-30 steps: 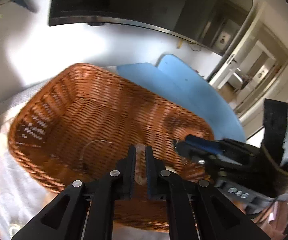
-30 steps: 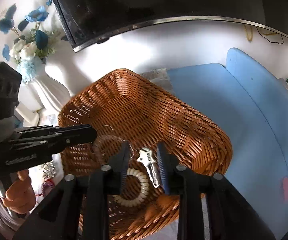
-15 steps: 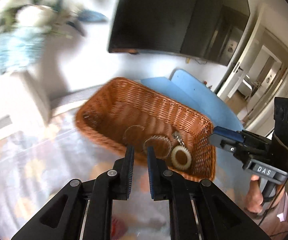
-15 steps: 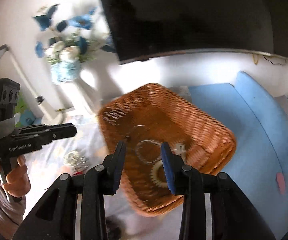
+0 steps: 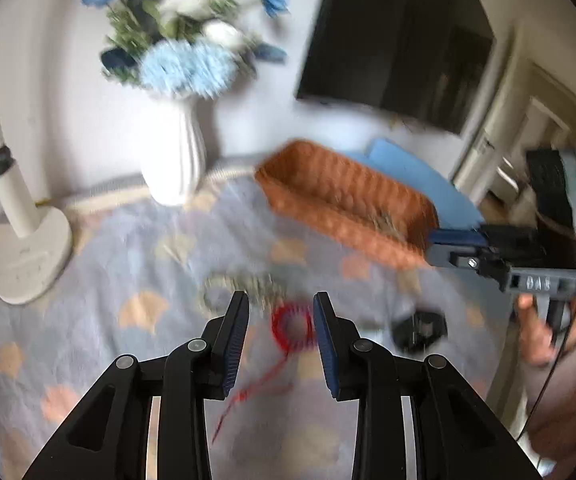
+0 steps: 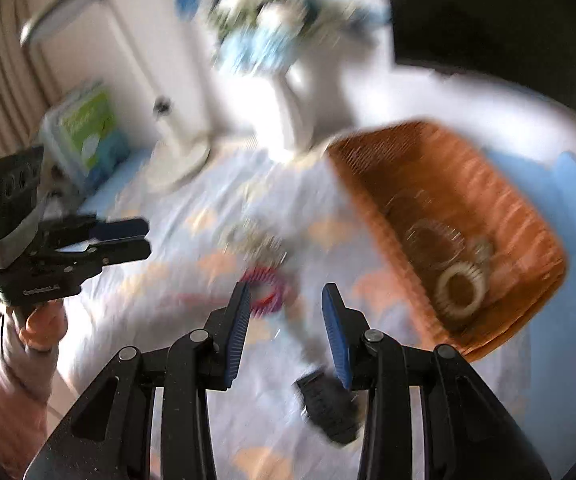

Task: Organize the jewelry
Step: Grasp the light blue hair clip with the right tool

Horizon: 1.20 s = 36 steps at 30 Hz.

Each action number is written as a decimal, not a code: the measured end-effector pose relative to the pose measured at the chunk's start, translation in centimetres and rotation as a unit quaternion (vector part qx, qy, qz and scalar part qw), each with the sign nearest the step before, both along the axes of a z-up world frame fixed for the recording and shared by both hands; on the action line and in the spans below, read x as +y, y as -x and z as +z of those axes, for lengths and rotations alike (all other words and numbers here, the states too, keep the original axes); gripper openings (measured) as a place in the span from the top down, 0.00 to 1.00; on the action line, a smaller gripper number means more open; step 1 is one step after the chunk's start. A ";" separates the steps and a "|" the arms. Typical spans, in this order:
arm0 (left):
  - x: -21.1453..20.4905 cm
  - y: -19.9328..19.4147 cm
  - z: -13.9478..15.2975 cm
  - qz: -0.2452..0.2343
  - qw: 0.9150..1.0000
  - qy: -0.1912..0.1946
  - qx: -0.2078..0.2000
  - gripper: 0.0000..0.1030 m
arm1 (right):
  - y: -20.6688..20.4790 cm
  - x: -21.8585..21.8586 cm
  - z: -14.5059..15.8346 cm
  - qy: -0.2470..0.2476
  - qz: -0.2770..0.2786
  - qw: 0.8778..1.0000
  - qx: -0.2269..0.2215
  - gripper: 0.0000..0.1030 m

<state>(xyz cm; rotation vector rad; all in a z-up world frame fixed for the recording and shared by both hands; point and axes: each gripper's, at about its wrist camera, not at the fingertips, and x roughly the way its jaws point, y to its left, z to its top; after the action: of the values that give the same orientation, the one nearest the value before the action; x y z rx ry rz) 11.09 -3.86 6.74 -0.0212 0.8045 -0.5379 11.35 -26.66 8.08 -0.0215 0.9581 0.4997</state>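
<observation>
A red coiled ring (image 5: pixel 292 326) (image 6: pixel 265 284) lies on the patterned cloth, with a blurred silvery piece of jewelry (image 5: pixel 239 284) (image 6: pixel 251 240) just beyond it. My left gripper (image 5: pixel 281 312) (image 6: pixel 145 238) hovers above the red ring, its jaws opening with nothing pressed between them. My right gripper (image 6: pixel 285 300) (image 5: pixel 432 244) stands open and empty over the same patch of cloth. The wicker basket (image 5: pixel 348 196) (image 6: pixel 368 200) at the back right holds a white coiled ring (image 6: pixel 460 284) and thin bracelets (image 6: pixel 432 236). Both views are motion-blurred.
A black object (image 5: pixel 420 328) (image 6: pixel 328 404) lies on the cloth near the front. A white vase of blue flowers (image 5: pixel 175 152) and a white lamp base (image 5: pixel 27 256) stand at the back left. A blue mat (image 6: pixel 568 200) lies beyond the basket.
Both grippers have drawn back from over the basket to above the cloth. The right one no longer holds the star clip. The left jaws have spread wider.
</observation>
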 end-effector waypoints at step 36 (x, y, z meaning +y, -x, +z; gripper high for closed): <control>-7.9 -0.2 -7.0 -0.196 0.970 -0.140 -0.012 0.67 | -0.7 6.3 -9.5 0.166 0.172 0.957 0.163 0.90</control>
<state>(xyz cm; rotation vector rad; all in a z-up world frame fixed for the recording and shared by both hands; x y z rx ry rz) 11.30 -11.75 -0.29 0.4113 0.8587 -0.7910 12.02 -20.40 -1.45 -0.4278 1.3654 0.6704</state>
